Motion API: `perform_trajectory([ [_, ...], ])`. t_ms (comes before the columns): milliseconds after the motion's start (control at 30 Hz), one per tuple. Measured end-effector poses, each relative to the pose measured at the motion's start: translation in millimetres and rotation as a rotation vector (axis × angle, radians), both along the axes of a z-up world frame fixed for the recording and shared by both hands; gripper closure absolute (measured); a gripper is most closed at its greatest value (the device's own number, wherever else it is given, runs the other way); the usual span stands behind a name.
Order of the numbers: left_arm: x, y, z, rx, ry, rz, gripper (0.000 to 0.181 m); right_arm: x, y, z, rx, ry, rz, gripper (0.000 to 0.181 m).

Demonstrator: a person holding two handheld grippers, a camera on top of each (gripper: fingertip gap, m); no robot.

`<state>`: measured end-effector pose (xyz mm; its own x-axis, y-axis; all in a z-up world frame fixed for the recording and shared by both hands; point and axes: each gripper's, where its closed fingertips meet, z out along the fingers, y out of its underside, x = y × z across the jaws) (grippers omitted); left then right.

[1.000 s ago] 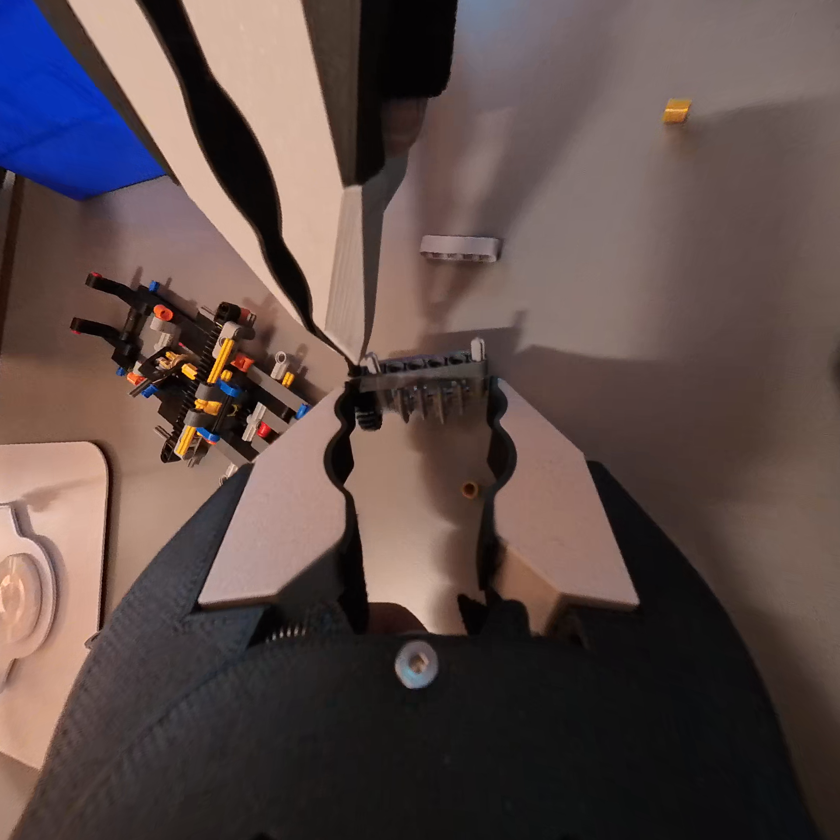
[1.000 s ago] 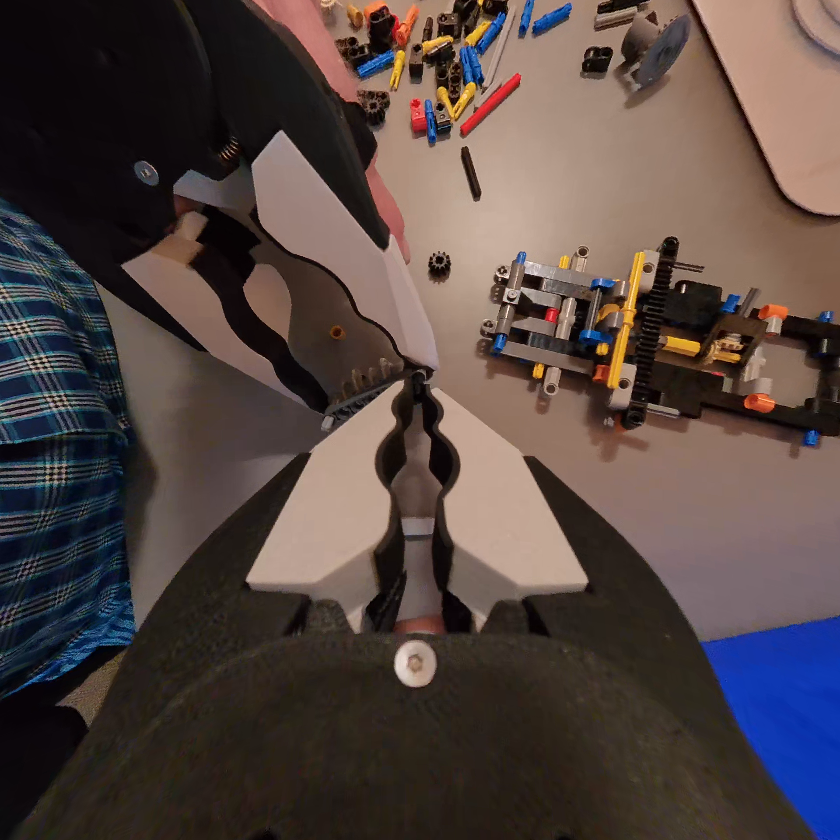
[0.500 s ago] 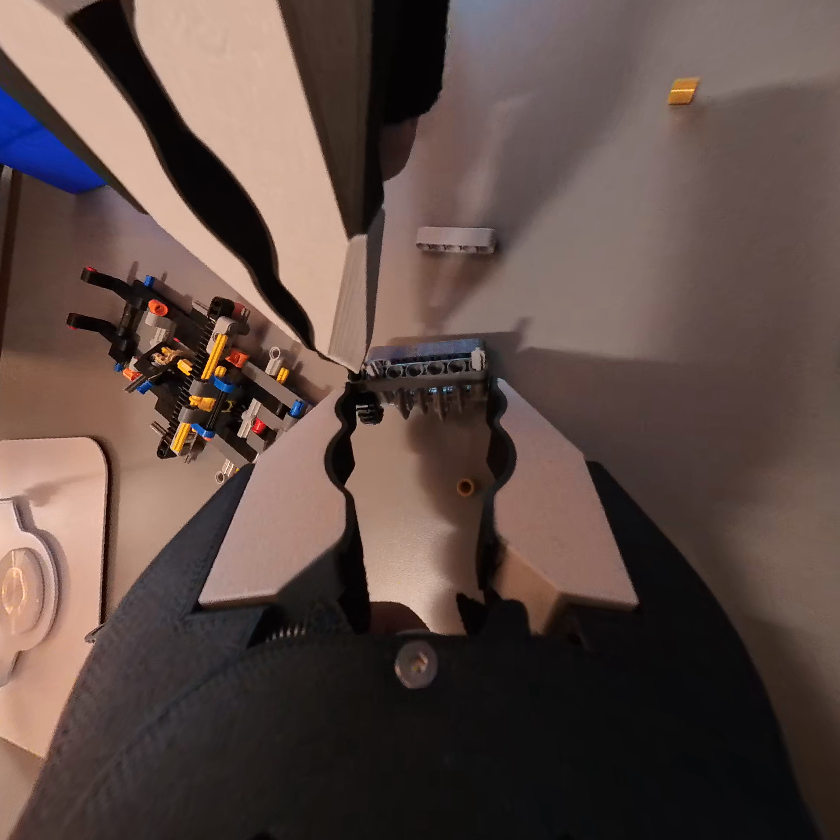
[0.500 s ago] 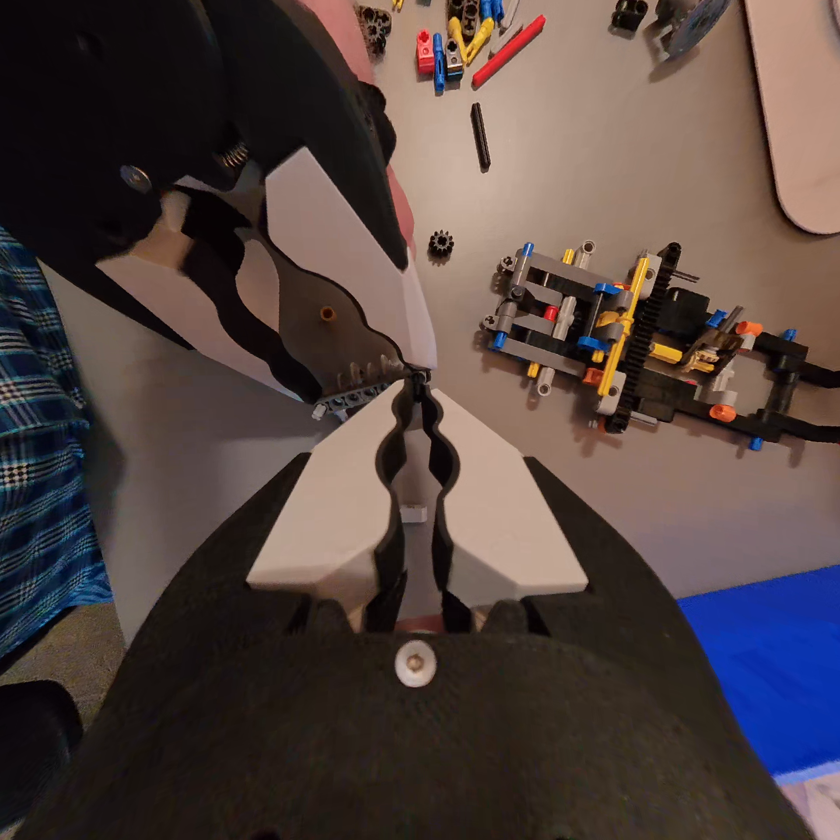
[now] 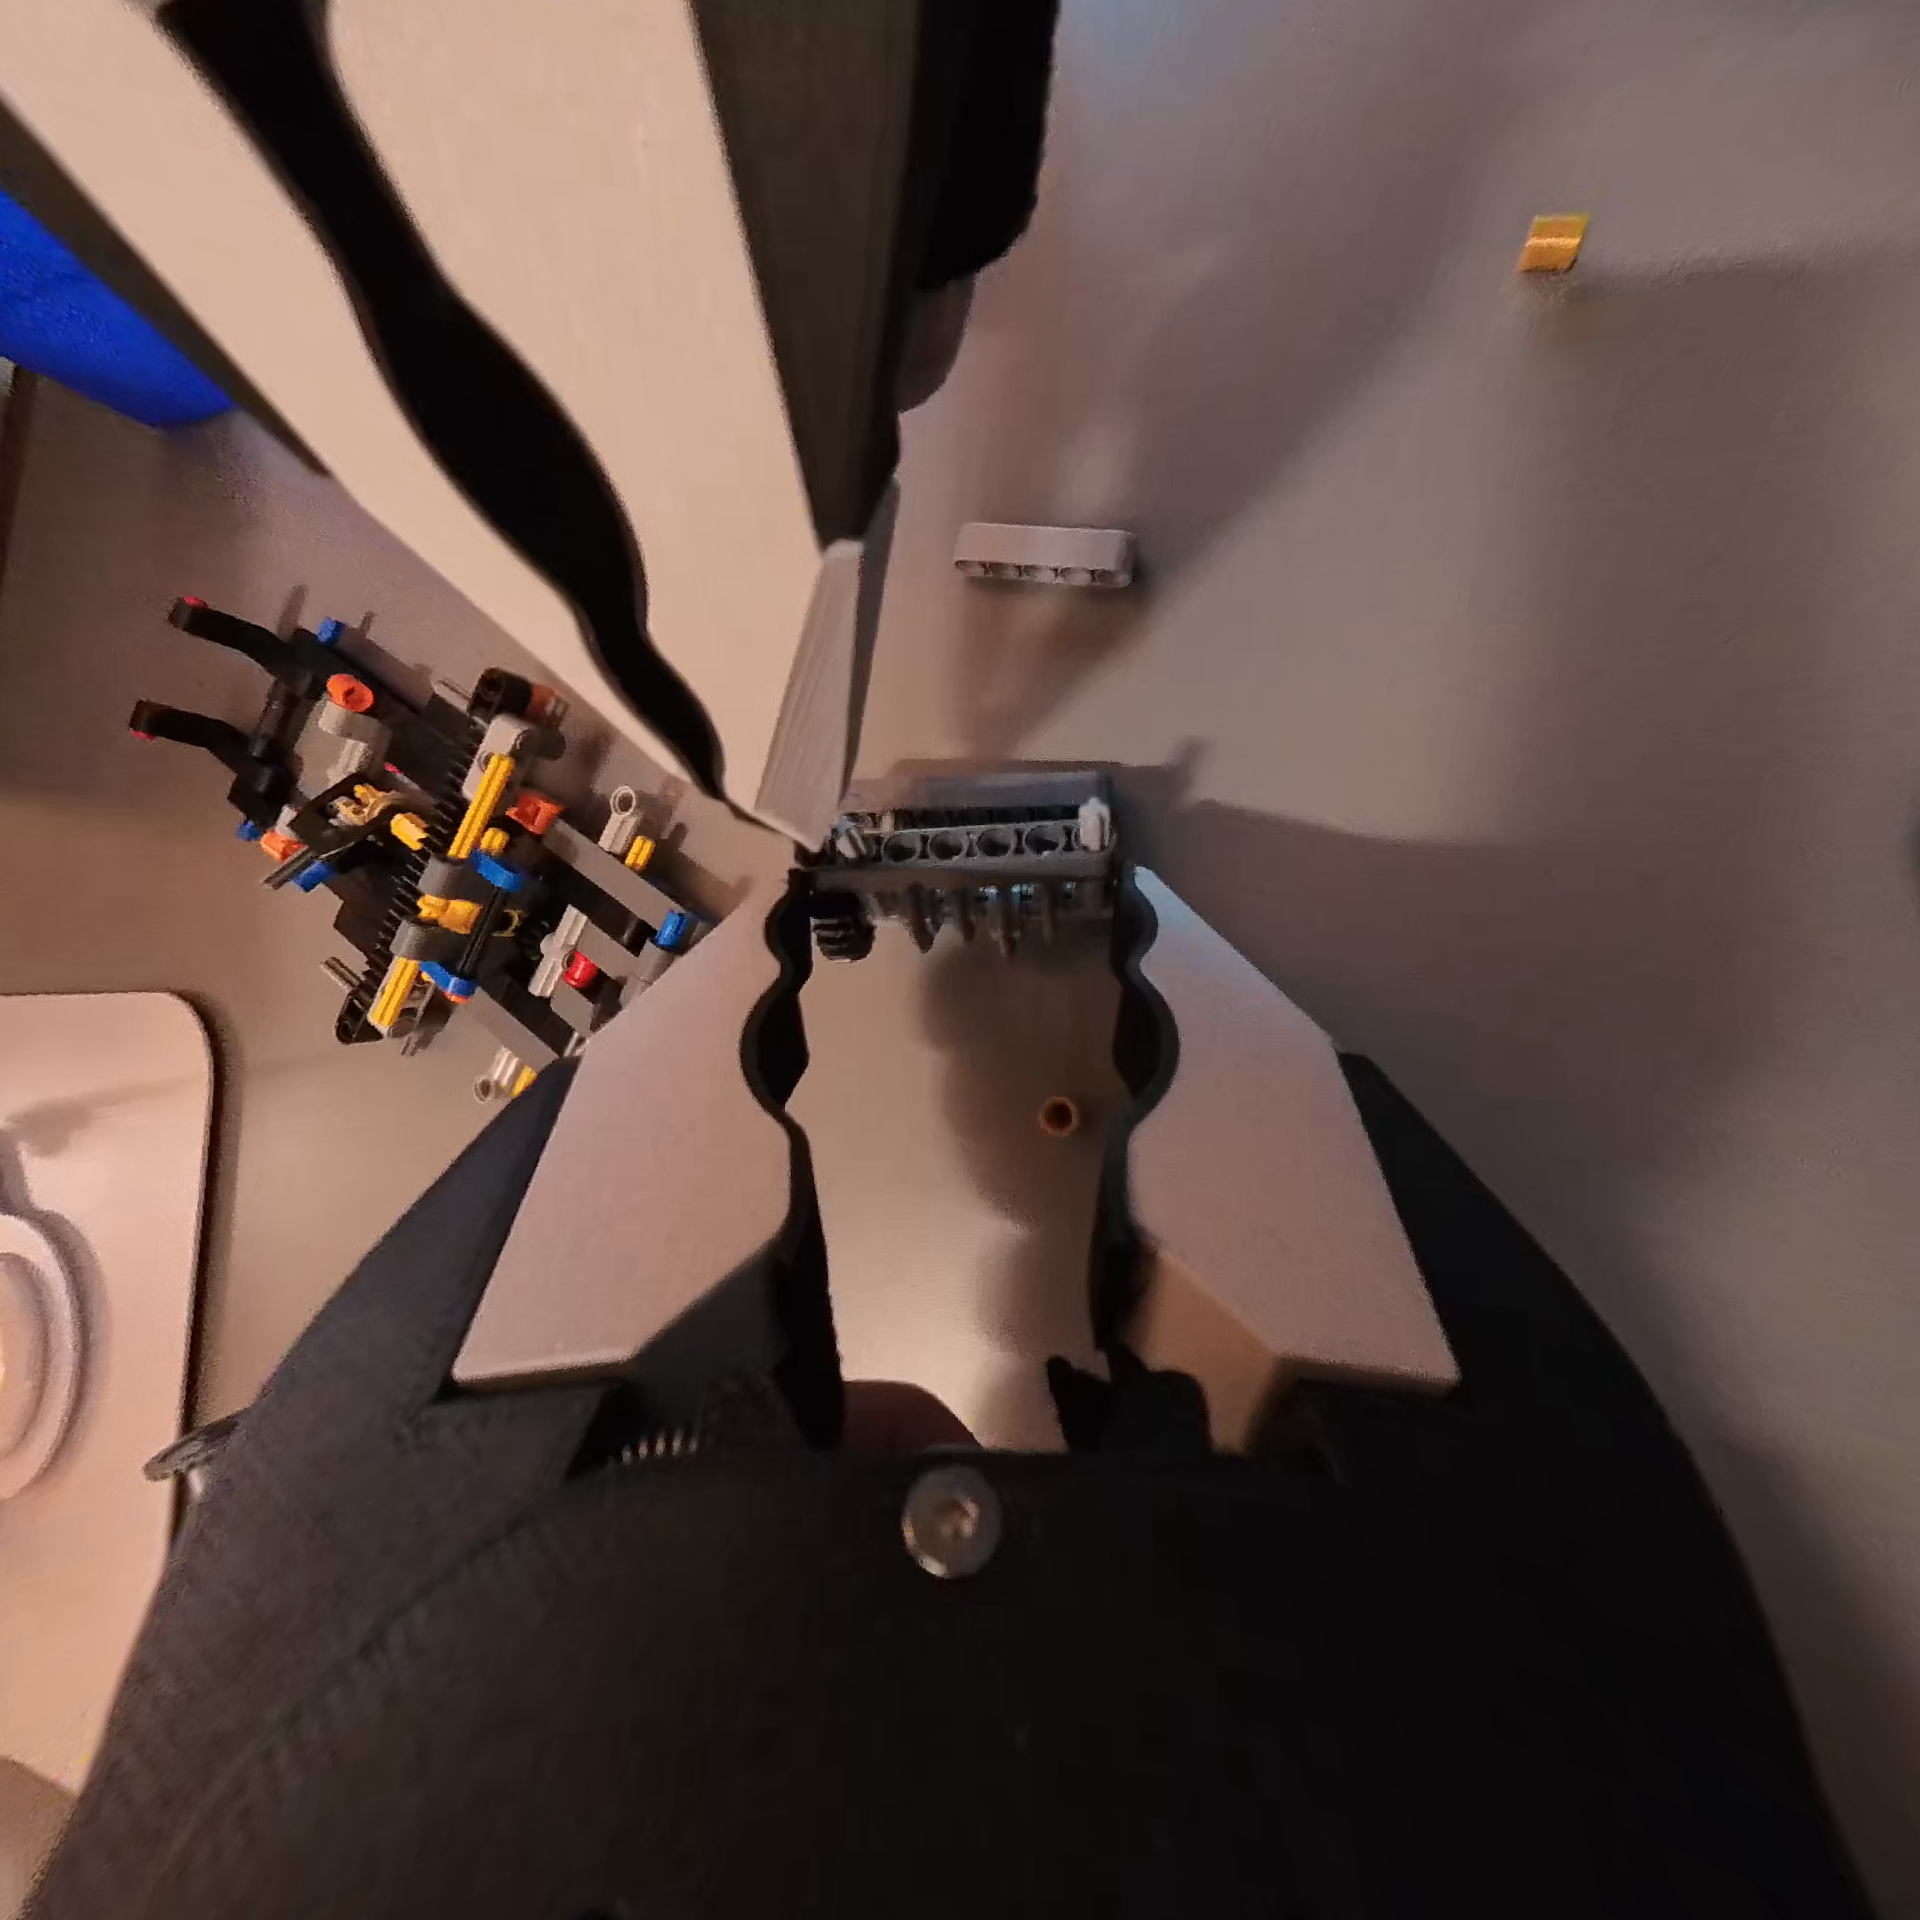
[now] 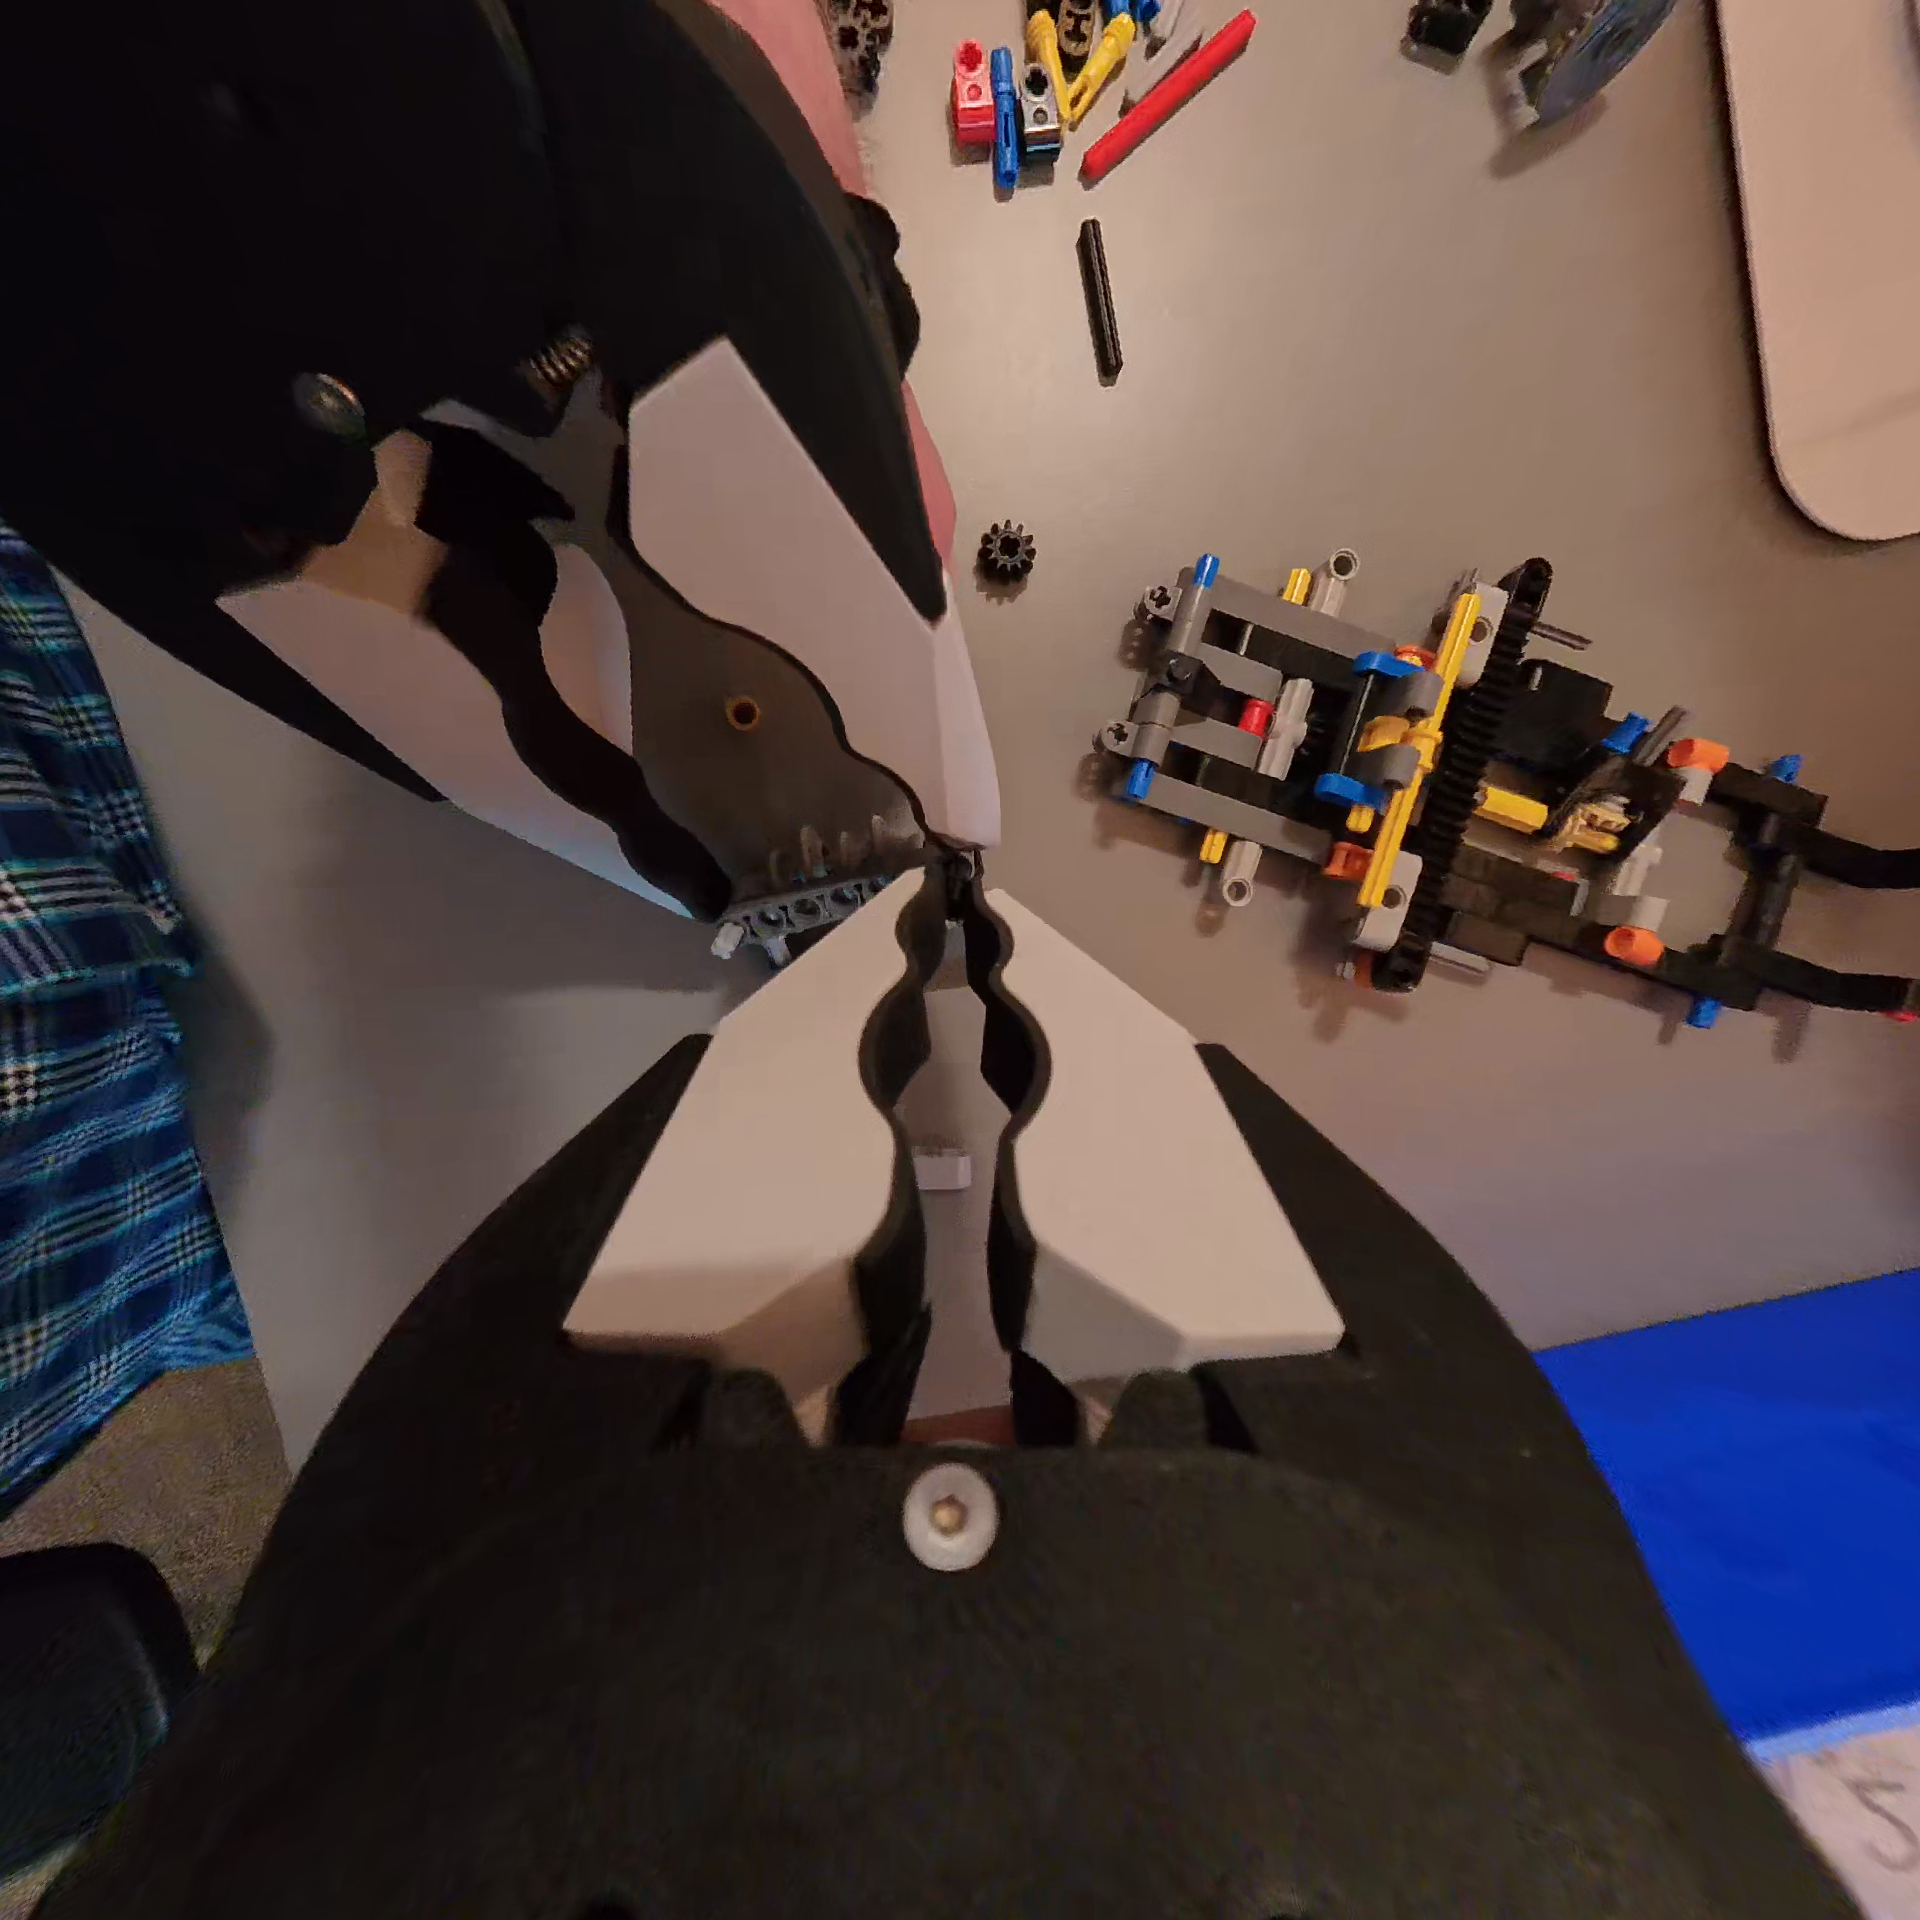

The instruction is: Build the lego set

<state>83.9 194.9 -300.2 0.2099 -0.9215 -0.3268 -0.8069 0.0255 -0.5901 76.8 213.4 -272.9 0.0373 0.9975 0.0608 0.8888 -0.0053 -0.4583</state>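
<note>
The left tongs point(image 5: 961, 883) are spread wide and clamp a small grey beam sub-assembly point(image 5: 971, 847) end to end between their tips, held in the air above the grey table point(image 5: 1558, 935). The right tongs point(image 6: 954, 899) are pressed nearly together, pinching a small dark part point(image 6: 958, 871) at the beam's end; whether it is a pin or a short axle cannot be told. A small black gear point(image 5: 836, 930) sits at that same end of the beam, against the left tongs' inner pad.

Step in hand, as judged: seating this small part into the end of the sub-assembly. The next move calls for a straight push along the hole's axis while the left tongs hold firm; a skewed push could twist the beam out of its end-to-end clamp.

The main chassis build point(image 6: 1455, 769) lies flat on the table to the right in the right wrist view, well apart from both tongs. A loose black gear point(image 6: 1006, 549) lies between it and the left tongs. A black axle point(image 6: 1099, 296) and a pile of loose coloured parts point(image 6: 1049, 88) lie farther off.

Room: the two tongs meet tip to tip with little clearance. A grey loose beam point(image 5: 1044, 556) and a yellow piece point(image 5: 1550, 244) lie beyond, in open table. A blue mat point(image 6: 1745, 1507) borders the near right, and a pale board point(image 6: 1829, 260) the far right.
</note>
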Motion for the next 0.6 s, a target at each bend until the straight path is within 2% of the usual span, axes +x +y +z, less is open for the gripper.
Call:
perform_trajectory([
  [167,-0.5,-0.2,-1.0,-0.039,-0.072,0.013,0.113,-2.7,-5.0,-2.1,-0.035,0.042,-0.006,0.181],
  [333,2.0,-4.9,-5.6,-0.108,-0.132,-0.001,0.123,-3.8,-5.9,-2.1,-0.047,0.054,-0.002,0.181],
  [600,8.2,-4.1,-2.8,-0.095,-0.185,-0.018,0.124,1.2,-5.5,0.0,-0.045,0.066,-0.023,0.181],
])
